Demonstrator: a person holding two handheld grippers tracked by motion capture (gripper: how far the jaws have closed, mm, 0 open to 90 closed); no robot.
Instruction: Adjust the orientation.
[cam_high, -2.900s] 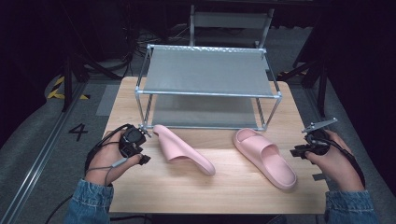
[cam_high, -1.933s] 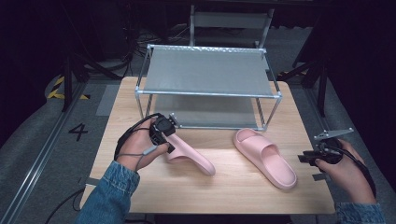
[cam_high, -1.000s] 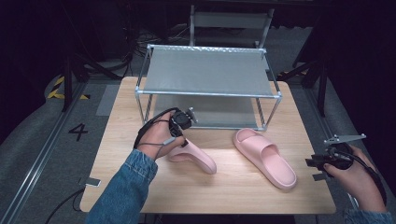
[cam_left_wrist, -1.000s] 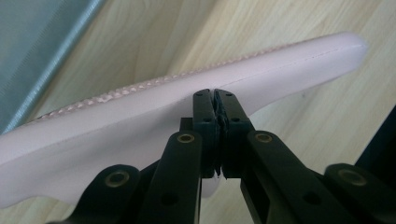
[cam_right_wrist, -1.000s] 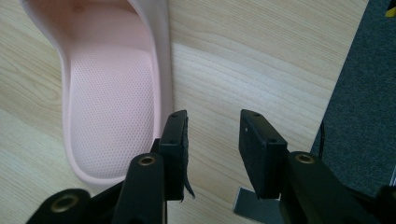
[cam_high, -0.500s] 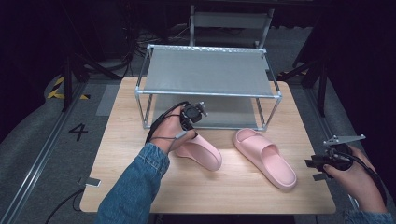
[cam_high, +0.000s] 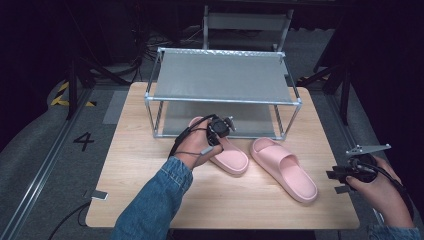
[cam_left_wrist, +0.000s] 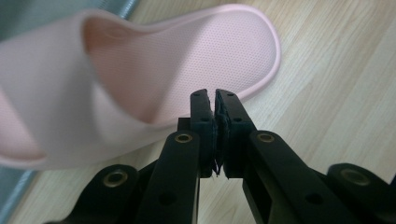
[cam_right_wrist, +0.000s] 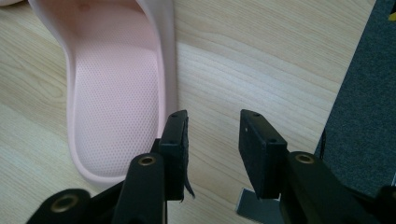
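Two pink slippers lie on the wooden table (cam_high: 145, 195). The left slipper (cam_high: 234, 160) (cam_left_wrist: 177, 56) has its toe end at the lower shelf of the metal rack (cam_high: 222, 100). My left gripper (cam_high: 220, 136) (cam_left_wrist: 215, 99) is over this slipper, its jaws shut on the slipper's side rim. The right slipper (cam_high: 287, 170) (cam_right_wrist: 116, 112) lies flat to the right of it, heel toward me. My right gripper (cam_high: 339, 176) (cam_right_wrist: 213, 133) hovers open at the table's right edge, just right of that heel, with nothing between its jaws.
The two-tier rack has grey shelves and stands at the back of the table. A small flat device (cam_high: 98, 195) lies at the table's front left edge. Dark floor (cam_right_wrist: 364, 93) drops away right of the table edge.
My left gripper has carried the left slipper rightward and toward the rack, so its toe now reaches the lower shelf. The right hand has stayed at the table's right edge.
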